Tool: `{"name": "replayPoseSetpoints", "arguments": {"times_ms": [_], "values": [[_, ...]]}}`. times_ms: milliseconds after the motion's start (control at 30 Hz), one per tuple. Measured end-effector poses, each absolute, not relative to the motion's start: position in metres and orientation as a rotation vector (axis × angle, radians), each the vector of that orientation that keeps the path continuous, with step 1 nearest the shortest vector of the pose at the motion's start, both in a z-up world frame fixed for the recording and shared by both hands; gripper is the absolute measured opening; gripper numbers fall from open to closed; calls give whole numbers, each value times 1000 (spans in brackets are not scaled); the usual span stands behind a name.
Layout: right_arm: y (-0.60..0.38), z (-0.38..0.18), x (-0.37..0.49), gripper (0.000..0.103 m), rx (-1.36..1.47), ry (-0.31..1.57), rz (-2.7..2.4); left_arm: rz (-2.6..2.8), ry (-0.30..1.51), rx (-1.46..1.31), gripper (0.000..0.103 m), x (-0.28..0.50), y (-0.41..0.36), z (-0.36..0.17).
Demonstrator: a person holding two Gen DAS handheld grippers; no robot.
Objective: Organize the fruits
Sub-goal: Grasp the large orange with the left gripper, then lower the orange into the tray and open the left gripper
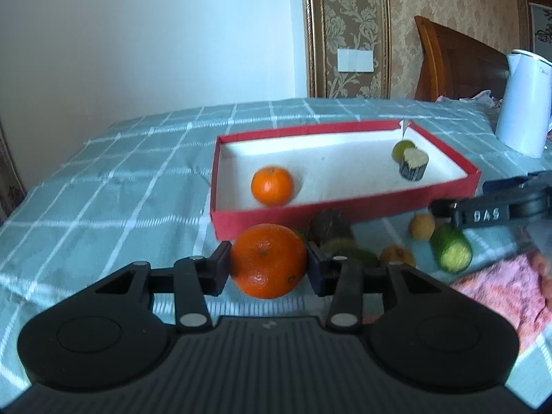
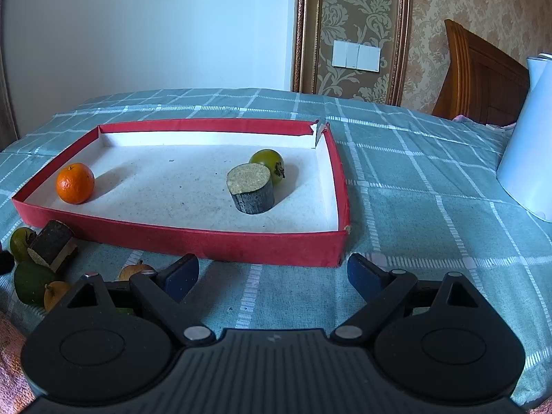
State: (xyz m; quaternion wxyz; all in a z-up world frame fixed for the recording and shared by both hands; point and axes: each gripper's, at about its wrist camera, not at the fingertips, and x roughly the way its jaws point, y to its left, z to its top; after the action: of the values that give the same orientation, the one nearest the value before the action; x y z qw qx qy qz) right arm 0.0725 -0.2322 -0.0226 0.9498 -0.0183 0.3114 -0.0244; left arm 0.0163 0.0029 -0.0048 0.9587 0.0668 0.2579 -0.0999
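Fruits lie partly in a shallow red cardboard tray with a white inside (image 2: 214, 245) and partly on the worktop covered by a teal checked cloth (image 2: 414, 207). In the right wrist view a small round orange (image 2: 75, 183) sits at the tray's 9 o'clock end, well apart from a round green fruit (image 2: 267, 160) and a short dark-skinned cut cylinder with a pale top (image 2: 251, 189), which touch each other toward 3 o'clock.

Left gripper (image 1: 268, 262): its fingers (image 1: 220, 269) press on both sides of a large glossy orange (image 1: 268, 260), held just beside the tray's near wall. At 3 o'clock from that orange, on the cloth, lie a cut green cucumber piece (image 1: 452, 250), a small yellow-brown fruit (image 1: 422, 226) and a dark brown chunk (image 1: 329, 227). A pink knitted cloth (image 1: 507, 283) lies at 4 o'clock.

Right gripper (image 2: 272, 276) hangs over bare cloth just beside the tray's near wall, its fingers (image 2: 181, 276) spread wide with nothing between them. A white electric kettle (image 2: 528, 158) stands at 3 o'clock, well apart from the tray.
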Motion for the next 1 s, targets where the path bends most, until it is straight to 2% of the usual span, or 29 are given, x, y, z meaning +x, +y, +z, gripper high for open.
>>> {"name": "replayPoseSetpoints", "arguments": {"times_ms": [533,1000], "values": [[-232,-22,71,94,-36,620,-65,-214,452,154,42,97,-42,22],[-229,-21,71,94,-43,622,-54,-152,510,165,42,161,-60,-3]]}}
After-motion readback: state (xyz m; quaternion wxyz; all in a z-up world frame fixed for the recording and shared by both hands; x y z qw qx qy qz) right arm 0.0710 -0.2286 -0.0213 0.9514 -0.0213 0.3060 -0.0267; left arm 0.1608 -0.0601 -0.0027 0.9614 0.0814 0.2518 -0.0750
